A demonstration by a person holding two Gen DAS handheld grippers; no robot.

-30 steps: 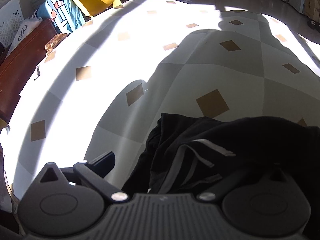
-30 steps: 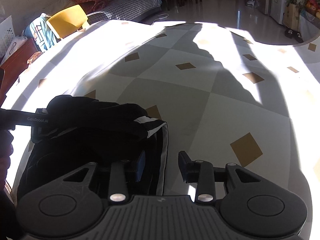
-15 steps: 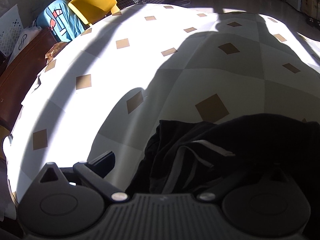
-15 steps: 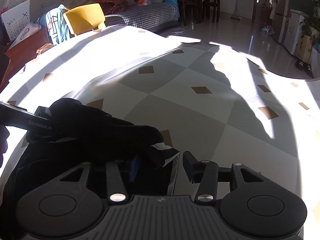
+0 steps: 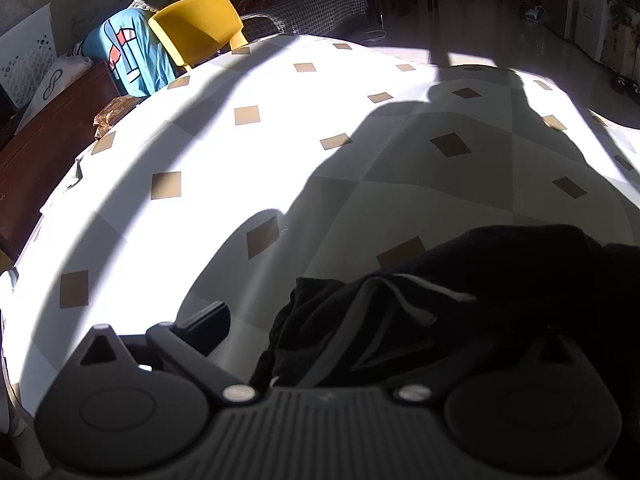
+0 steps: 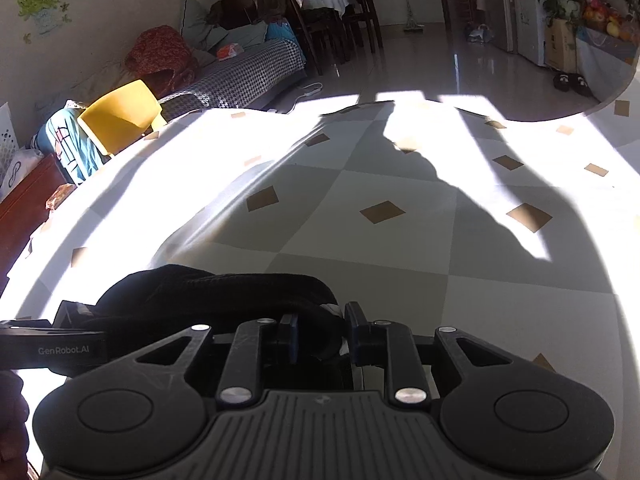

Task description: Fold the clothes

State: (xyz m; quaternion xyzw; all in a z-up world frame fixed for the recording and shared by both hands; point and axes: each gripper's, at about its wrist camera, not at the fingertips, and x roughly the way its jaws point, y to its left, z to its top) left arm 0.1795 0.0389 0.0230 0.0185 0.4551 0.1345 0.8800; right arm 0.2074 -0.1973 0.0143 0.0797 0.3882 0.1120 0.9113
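On the far left of the left wrist view there's a dark wooden cabinet (image 5: 36,160), then a blue printed cloth (image 5: 132,60) draped next to a yellow chair (image 5: 198,24). The checkered tablecloth (image 5: 280,140) fills most of the middle, half in hard sunlight, half in shadow. The black garment (image 5: 460,300), with its grey stripes, is bunched at the near edge toward the right. The left gripper (image 5: 360,320) has its left finger out in the open over the cloth, well away from the fabric, while the right finger is buried under the garment, so honestly can't tell if it's gripping or not.

In the right wrist view the other gripper's arm pokes in from the left edge, touching the garment (image 6: 208,296). The right gripper (image 6: 320,332) sits right of that, jaws closing with a fold of the black fabric between the pads. Bare tablecloth (image 6: 480,280) runs off to the right.
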